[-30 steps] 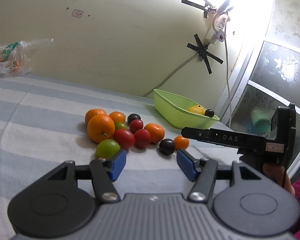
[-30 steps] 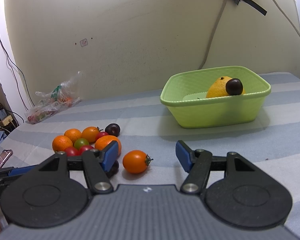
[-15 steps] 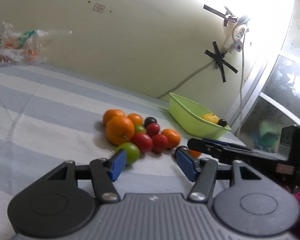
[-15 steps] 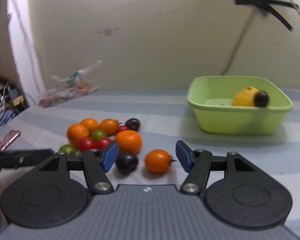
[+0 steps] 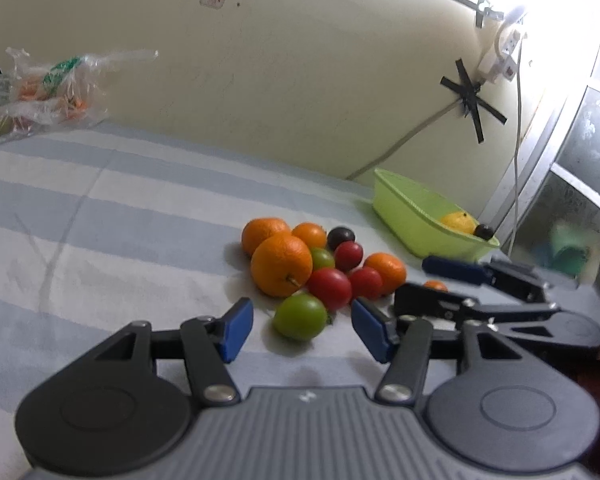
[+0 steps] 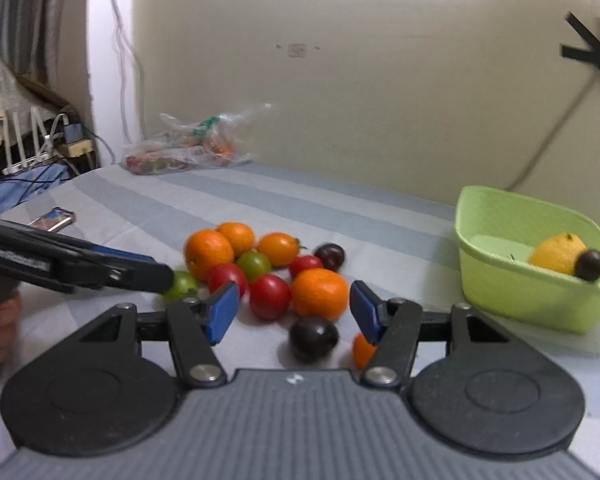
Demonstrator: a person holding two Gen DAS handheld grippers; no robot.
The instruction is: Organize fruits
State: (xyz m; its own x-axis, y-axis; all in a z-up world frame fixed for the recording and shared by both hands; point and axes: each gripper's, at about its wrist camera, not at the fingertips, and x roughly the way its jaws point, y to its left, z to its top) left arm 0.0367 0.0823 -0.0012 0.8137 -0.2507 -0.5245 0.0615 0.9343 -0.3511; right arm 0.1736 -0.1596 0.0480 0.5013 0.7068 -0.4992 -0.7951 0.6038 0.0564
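Note:
Several oranges, red tomatoes and dark plums lie heaped on the striped cloth. The green tomato at the heap's near edge sits between the blue pads of my left gripper. Its jaws are closing, with gaps still on both sides. My right gripper is open over a dark plum, which lies loose between its fingers. A small orange tomato is half hidden behind its right finger. The green basket at the right holds a yellow orange and a plum.
A clear plastic bag of produce lies against the back wall. A phone rests near the cloth's left edge. Cables and a power strip hang on the wall above the basket. The left gripper's fingers reach in from the left.
My left gripper has closed in on the green tomato, which now sits between its pads. The right gripper has swung left, from the small orange tomato to the dark plum.

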